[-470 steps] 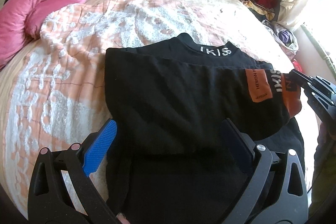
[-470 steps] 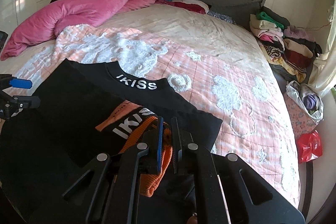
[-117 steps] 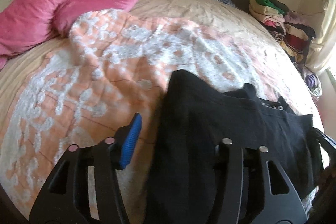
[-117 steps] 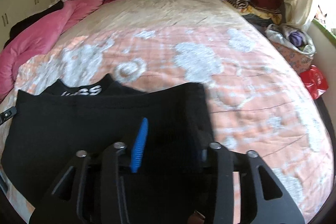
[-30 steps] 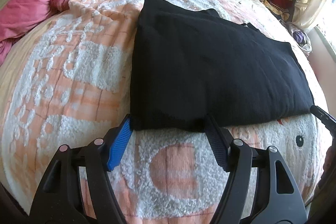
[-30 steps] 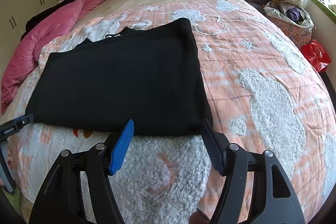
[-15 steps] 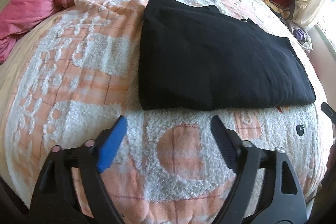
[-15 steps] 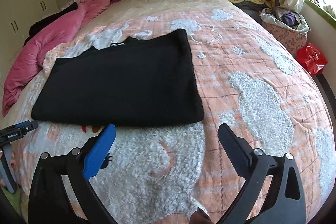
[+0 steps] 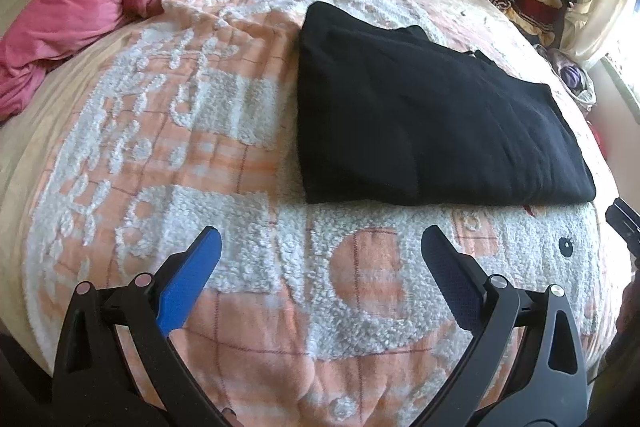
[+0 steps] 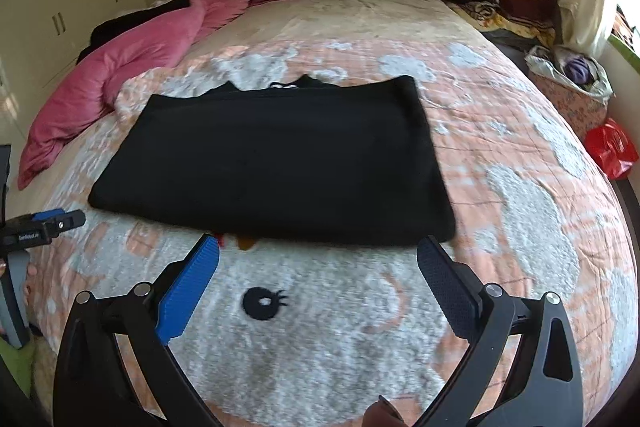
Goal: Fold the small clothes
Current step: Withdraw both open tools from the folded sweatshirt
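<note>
- The black garment (image 9: 432, 123) is seen folded flat on the blanket (image 9: 224, 155), long axis across both grippers.
- The left gripper (image 9: 320, 251) and right gripper (image 10: 318, 257) are held wide, empty, just short of its near edge.
- Neither gripper is judged nearer.

Black garment (image 9: 432, 123) now folded flat, both grippers released, withdrawn
</note>
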A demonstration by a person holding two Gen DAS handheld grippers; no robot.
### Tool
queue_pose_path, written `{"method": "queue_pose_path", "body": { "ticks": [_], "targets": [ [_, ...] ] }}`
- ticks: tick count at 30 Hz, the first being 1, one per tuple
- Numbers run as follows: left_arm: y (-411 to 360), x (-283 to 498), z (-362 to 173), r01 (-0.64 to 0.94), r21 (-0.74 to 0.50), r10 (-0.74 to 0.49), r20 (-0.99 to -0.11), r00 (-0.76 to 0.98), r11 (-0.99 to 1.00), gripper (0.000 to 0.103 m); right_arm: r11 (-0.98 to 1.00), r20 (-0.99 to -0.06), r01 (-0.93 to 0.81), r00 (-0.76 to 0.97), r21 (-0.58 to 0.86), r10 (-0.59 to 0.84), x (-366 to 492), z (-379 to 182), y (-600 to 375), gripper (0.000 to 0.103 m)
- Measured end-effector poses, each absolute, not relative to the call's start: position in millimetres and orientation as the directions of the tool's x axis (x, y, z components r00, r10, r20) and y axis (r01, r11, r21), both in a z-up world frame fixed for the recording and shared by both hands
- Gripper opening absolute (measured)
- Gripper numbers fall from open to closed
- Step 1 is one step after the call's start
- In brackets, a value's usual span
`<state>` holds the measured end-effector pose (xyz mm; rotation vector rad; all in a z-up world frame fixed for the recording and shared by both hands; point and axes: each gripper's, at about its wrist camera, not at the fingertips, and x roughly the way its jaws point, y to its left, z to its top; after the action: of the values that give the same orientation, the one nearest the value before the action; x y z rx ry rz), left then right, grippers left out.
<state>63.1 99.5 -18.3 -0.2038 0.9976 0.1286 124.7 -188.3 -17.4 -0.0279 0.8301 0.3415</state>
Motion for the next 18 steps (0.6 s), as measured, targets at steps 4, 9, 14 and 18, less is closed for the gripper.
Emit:
{"method": "queue_pose_path", "body": {
  "ticks": [4, 9, 14, 18],
  "targets": [
    [104, 62, -16, -0.208, -0.096, 0.033, -0.840, 0.542, 0.973, 0.094, 0.931, -0.728, -0.351, 0.614, 0.095, 0.306, 123, -18, -170, 0.099],
    [112, 61, -13, -0.218, -0.089, 0.046, -0.836, 0.548, 0.972, 0.094, 0.912, -0.733, -0.400, 0.595, 0.087, 0.331, 125, -21, -147, 0.099],
    [125, 59, -11, -0.247, -0.072, 0.080, -0.829, 0.554, 0.966, 0.094, 0.895, -0.738, -0.440, 0.578, 0.080, 0.350, 125, -24, -126, 0.099],
    [140, 59, -8, -0.278, -0.078, 0.096, -0.823, 0.559, 0.957, 0.094, 0.879, -0.739, -0.473, 0.568, 0.066, 0.361, 126, -25, -108, 0.099]
  ]
}}
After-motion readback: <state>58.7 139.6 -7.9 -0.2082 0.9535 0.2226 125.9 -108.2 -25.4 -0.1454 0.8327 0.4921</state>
